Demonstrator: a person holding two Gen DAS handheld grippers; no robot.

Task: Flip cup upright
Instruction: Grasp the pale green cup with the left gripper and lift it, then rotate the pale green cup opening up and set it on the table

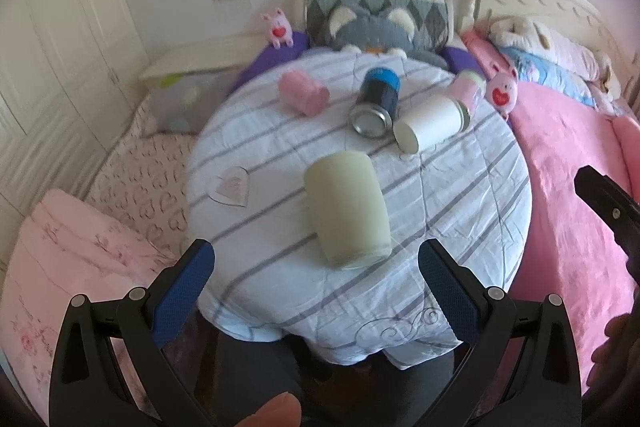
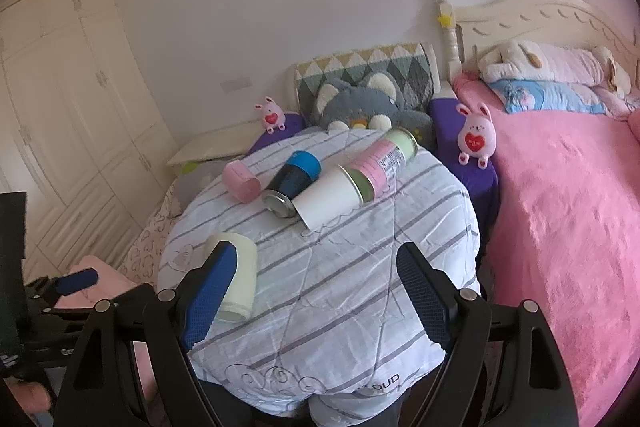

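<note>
- The cup [image 1: 346, 211], pale green, lies on its side on the striped cloth [image 1: 460, 187] of a round table, nearer the person than the other containers. Its closed end seems to face the left gripper [image 1: 316, 265]; the wrist views do not settle this.
- Left gripper: jaws spread wide, holding nothing, lined up just short of the cup with one finger to each side of it.
- Right gripper [image 2: 316, 275]: also spread and empty, hovering over bare cloth to the right of the cup.
- To do the step well, I judge the left should slide forward until the pads bracket the cup's middle across its width, close gently, lift a little, then rotate until the base faces down.
- The cloth is soft and wrinkled, so the cup could rock when set down; press it flat before letting go.
- Beyond the cup lie a pink cup [image 1: 304, 93], a blue can [image 1: 376, 101] and a white cup [image 1: 432, 123], well apart from it.
- Open cloth lies left and right of the cup; the table edge falls away just behind the grippers.
</note>
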